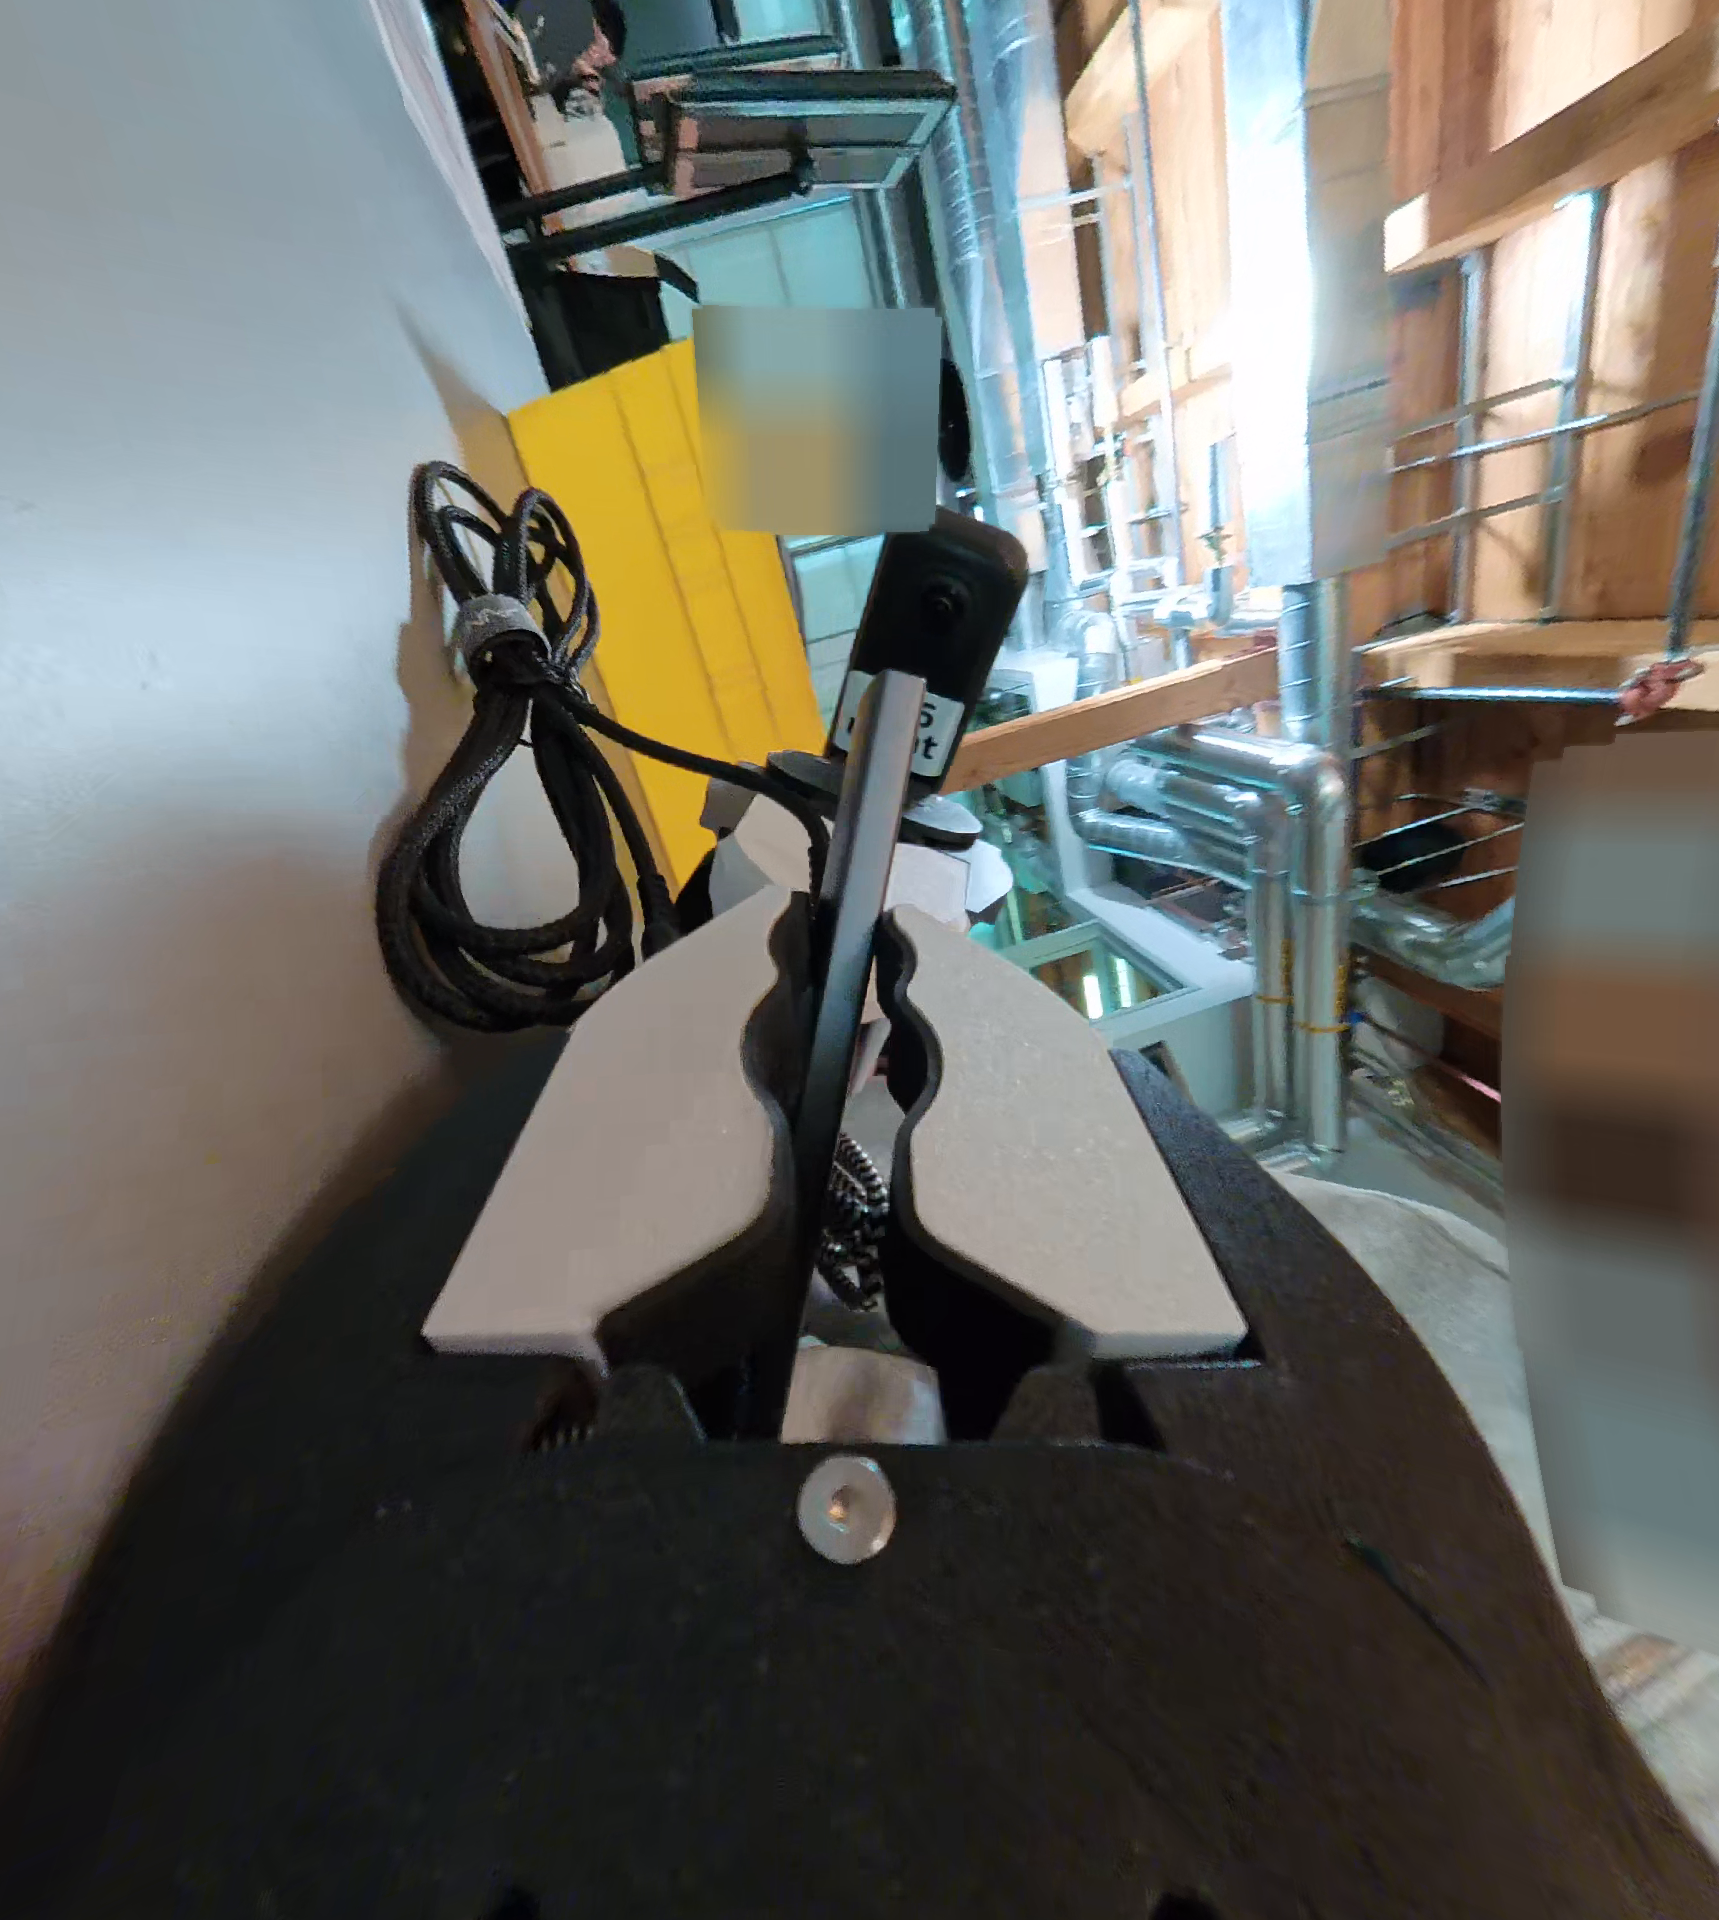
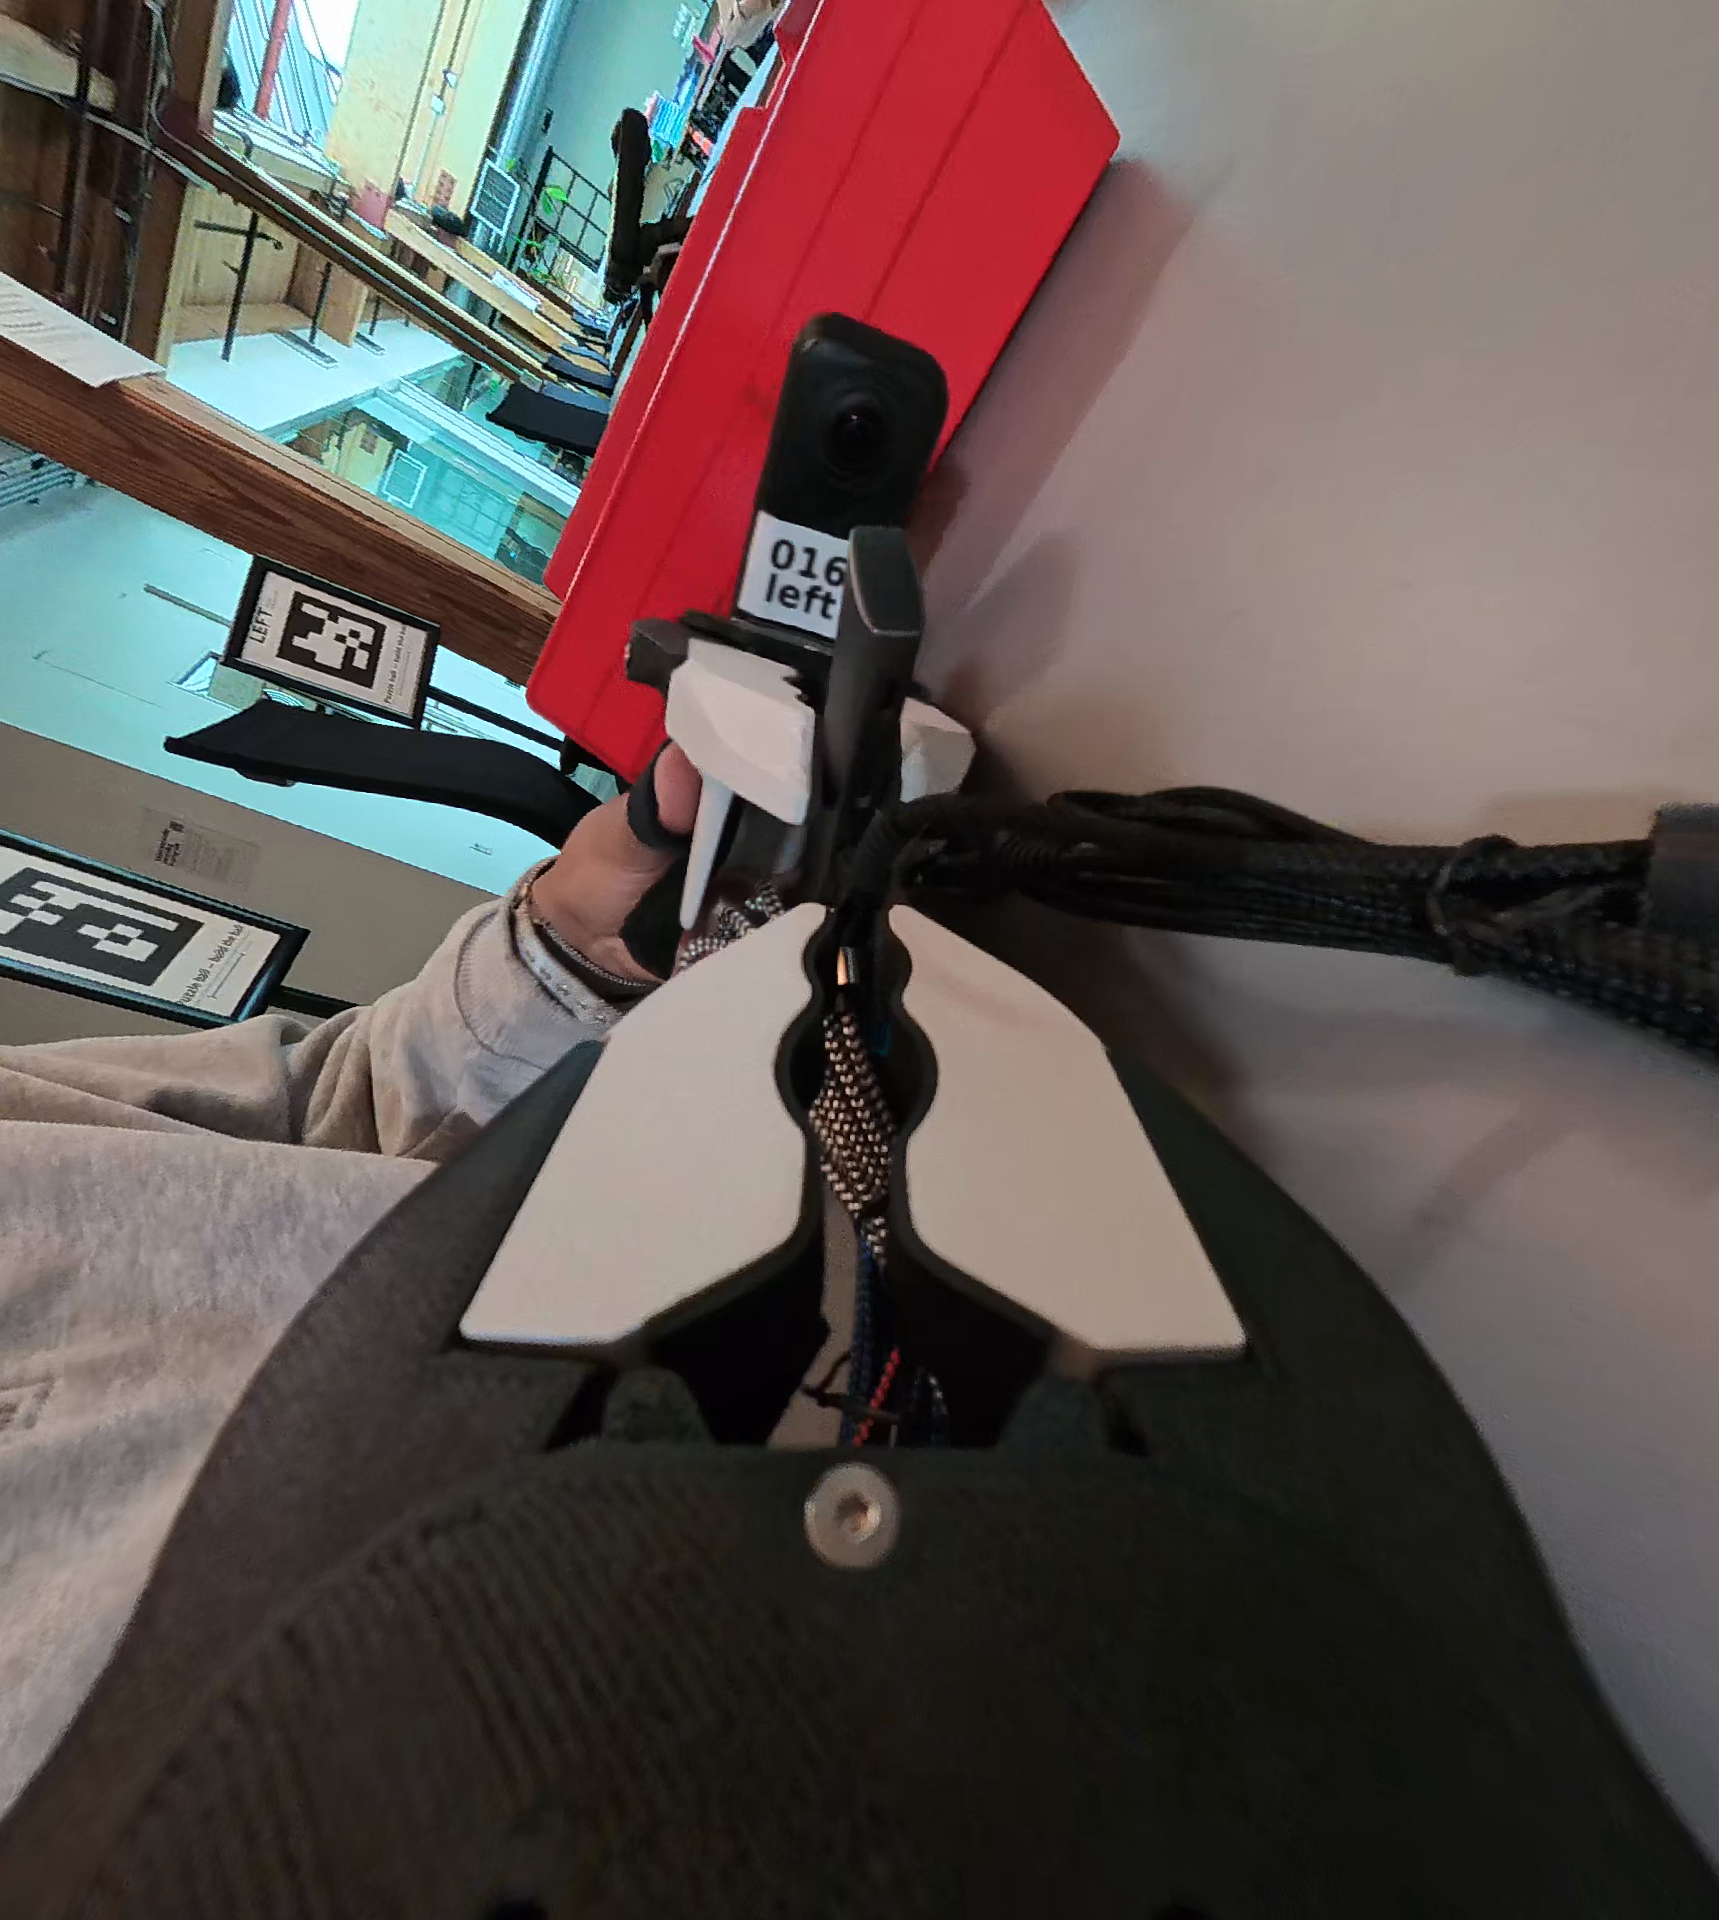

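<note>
Black flat bar [image 1: 839, 997] between left fingers [image 1: 668, 1132], braided cord [image 2: 850, 1101] between right fingers [image 2: 668, 1164]

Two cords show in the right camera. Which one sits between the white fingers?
The thin black-and-white speckled cord, pinched in the right gripper. The thick black braided bundle lies apart, off to one side on the white surface.

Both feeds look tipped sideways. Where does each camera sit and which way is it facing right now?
Left wrist view: on the left hand-held gripper, rolled sideways, looking along its fingers and a thin black flat bar toward the opposite black camera and yellow plastic box; no hand visible.
Right wrist view: on the right hand-held gripper, also rolled, facing the opposite black camera and red plastic box; a hand and pale grey sleeve show.
Shared: white tabletop, bundled black braided cable.
</note>
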Motion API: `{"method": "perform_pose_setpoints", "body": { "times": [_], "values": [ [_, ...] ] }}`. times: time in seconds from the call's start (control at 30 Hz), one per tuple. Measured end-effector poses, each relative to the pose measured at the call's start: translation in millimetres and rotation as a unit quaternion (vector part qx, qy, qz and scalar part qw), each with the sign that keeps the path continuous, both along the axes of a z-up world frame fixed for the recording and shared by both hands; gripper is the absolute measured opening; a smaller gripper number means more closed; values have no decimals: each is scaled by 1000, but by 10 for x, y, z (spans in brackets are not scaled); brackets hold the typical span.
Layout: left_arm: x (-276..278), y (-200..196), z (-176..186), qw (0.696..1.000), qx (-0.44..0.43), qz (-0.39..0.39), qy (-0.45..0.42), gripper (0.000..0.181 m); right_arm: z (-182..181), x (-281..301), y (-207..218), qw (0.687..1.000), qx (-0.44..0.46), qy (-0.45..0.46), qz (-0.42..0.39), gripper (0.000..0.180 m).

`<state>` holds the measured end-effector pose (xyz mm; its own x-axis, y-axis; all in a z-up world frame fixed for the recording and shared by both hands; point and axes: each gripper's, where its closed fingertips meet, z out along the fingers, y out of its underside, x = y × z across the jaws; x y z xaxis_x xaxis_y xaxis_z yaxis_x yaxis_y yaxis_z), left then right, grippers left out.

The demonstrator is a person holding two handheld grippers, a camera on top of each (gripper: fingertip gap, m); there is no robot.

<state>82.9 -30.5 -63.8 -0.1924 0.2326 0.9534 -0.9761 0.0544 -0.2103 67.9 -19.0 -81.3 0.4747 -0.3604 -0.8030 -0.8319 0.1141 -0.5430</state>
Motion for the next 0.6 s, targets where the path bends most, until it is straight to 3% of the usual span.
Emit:
{"method": "perform_pose_setpoints", "body": {
  "times": [0.17,0.3,0.37,0.43,0.5,0.6],
  "values": [
    [39,45,95,999,-43,5,13,25,143,13,-81,999,-18,-38,2,6],
    [102,85,142,998,-64,25,13,38,412,132,-327,986,-45,-153,-38,29],
    [145,115,173,996,-77,41,11,44,522,186,-435,962,-86,-253,-63,53],
    [173,133,202,995,-86,51,1,48,474,183,-460,923,-163,-345,-49,99],
    [166,128,214,995,-88,52,-9,51,255,172,-404,896,-241,-373,-10,147],
    [153,118,213,995,-83,52,-18,52,-136,14,-251,896,-296,-324,76,147]
  ]
}}
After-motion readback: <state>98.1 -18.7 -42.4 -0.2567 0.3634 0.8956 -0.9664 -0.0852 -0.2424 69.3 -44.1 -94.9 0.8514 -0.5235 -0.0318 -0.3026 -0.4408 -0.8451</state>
